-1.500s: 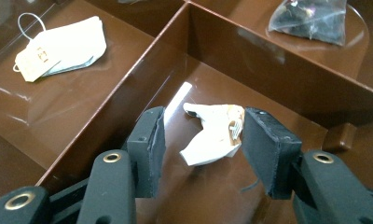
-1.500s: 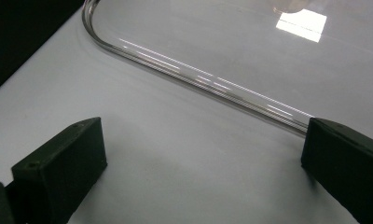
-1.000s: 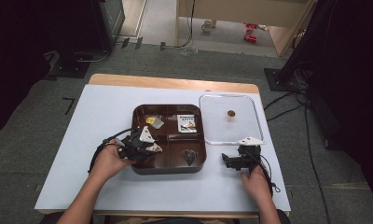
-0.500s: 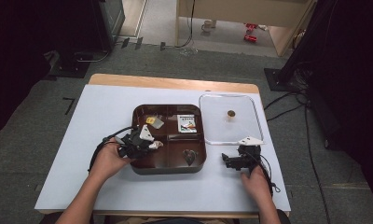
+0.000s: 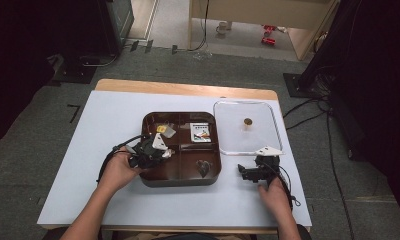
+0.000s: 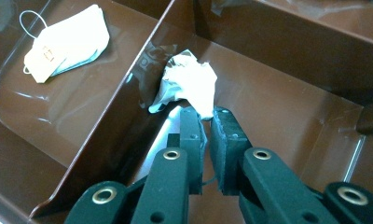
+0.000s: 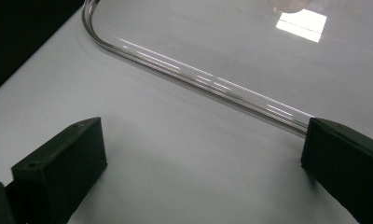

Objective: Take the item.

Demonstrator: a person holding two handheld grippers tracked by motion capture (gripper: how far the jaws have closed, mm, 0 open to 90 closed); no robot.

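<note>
A brown four-compartment tray [image 5: 180, 182] sits mid-table. In its front-left compartment [image 6: 278, 107] lies a crumpled white wrapper [image 6: 189, 81] against the divider. My left gripper [image 6: 208, 122] reaches into that compartment, and its jaws have just been closing. They now pinch the wrapper's lower edge between the tips. In the high view the left gripper [image 5: 155, 149] rests over the tray's left side. My right gripper [image 7: 198, 154] stands wide open on the white table, nothing between its fingers, just short of the clear lid's rim [image 7: 198, 77]. In the high view the right gripper [image 5: 258, 166] sits right of the tray.
A tea bag with a string [image 6: 63, 44] lies in the back-left compartment and a printed packet [image 5: 201, 133] in the back-right one. A dark small item [image 5: 204, 167] sits in the front-right compartment. The clear lid [image 5: 245, 140] lies flat to the tray's right, a small brown spot [image 5: 247, 121] at its middle.
</note>
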